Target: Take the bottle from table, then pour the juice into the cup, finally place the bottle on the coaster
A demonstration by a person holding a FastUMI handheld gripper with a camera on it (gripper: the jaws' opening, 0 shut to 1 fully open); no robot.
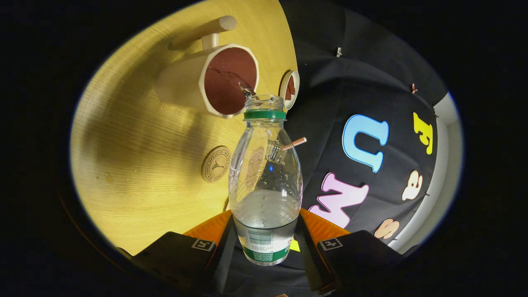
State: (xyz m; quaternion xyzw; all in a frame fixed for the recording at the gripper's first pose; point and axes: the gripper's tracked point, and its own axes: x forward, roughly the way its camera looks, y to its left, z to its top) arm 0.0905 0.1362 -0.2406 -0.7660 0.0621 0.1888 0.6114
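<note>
Gripper [266, 243], as I see it from the camera riding on it: both fingers are closed against the lower body of the bottle [265, 181], one finger on each side, so the bottle sits clamped between them. I see the whole scene rolled over, which tells me the bottle is tilted far from upright. Its open neck, ringed by a green collar, points away from the fingers toward the cup [214, 78]. The bottle is clear plastic, uncapped, with a green-and-white label down by the fingers; only clear droplets cling to its inner wall, and I cannot tell how much liquid it holds.

Cup: pale, faceted rim, with a rod-like handle [204, 31] on its far side. Its mouth faces the bottle neck, and dark reddish-brown liquid shows inside. The bottle's lip sits just beside the cup's rim; a thin stream or splash appears at that meeting point.

Coaster [215, 163]: round, wooden, with a stamped mark, lying on the table [136, 132] to the left of the bottle, nearer the fingers than the cup is.

A second small vessel [289, 89] with dark contents stands right of the cup, at the table's edge.
</note>
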